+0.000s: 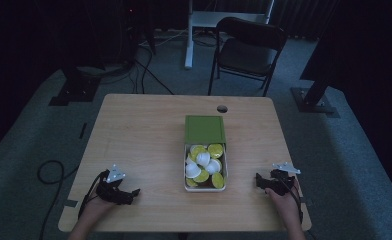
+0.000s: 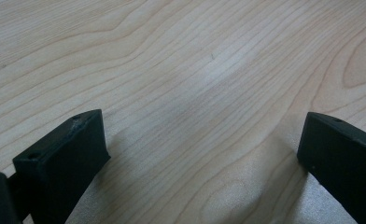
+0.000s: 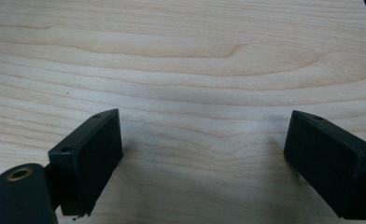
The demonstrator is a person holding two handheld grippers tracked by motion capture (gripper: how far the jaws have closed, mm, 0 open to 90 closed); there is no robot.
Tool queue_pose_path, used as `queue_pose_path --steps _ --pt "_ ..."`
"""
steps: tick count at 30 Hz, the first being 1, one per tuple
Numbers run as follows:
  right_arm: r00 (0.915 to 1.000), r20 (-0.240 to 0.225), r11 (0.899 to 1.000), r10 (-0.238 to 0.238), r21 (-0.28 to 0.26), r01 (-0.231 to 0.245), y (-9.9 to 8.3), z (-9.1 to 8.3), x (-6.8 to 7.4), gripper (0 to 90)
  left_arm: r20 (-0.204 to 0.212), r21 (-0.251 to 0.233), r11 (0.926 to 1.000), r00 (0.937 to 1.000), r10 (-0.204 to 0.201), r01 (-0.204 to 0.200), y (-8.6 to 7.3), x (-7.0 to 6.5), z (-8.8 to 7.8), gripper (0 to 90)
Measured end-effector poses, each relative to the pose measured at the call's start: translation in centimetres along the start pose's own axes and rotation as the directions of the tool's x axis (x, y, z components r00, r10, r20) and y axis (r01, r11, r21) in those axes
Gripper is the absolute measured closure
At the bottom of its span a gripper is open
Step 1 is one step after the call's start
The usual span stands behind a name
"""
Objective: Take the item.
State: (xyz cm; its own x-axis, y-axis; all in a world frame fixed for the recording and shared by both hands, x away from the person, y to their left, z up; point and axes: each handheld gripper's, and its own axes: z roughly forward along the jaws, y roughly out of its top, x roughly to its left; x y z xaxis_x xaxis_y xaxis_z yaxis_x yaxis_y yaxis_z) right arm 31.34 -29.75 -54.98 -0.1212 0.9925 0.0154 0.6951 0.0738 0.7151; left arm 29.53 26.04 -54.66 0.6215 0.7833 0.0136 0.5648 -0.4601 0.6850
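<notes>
A box [image 1: 205,162] with a green lid slid back sits mid-table, holding several white and yellow-green round capsules [image 1: 203,159]. My left gripper [image 1: 132,192] rests near the front left of the table, held by a hand, pointing right toward the box. In the left gripper view its jaws stand wide apart over bare wood, gripper [image 2: 200,144] open and empty. My right gripper [image 1: 258,181] lies near the front right edge, pointing left at the box. The right gripper view has the gripper [image 3: 204,144] open too, with nothing between the jaws.
The wooden table [image 1: 144,140] has a round cable hole [image 1: 222,108] at the back. A dark folding chair [image 1: 249,50] stands behind the table. Cables [image 1: 51,172] lie on the floor at the left.
</notes>
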Motion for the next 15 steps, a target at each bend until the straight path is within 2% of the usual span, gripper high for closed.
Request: queue_pose_path --steps 3,7,15 --pt "0.9999 -0.011 1.000 0.009 0.006 -0.009 0.0 -0.1 0.2 10.8 0.000 0.000 1.0000 1.0000 0.000 0.000 0.0 0.0 0.0 1.4" --pt "0.9986 -0.050 1.000 0.014 0.021 -0.013 0.1 -0.5 0.7 10.8 0.000 0.000 1.0000 1.0000 0.001 -0.001 0.0 0.0 0.0 1.5" --pt "0.9968 -0.080 1.000 -0.007 -0.007 0.006 1.0 -1.4 2.0 12.2 0.000 0.000 1.0000 1.0000 0.000 0.000 0.0 0.0 0.0 1.5"
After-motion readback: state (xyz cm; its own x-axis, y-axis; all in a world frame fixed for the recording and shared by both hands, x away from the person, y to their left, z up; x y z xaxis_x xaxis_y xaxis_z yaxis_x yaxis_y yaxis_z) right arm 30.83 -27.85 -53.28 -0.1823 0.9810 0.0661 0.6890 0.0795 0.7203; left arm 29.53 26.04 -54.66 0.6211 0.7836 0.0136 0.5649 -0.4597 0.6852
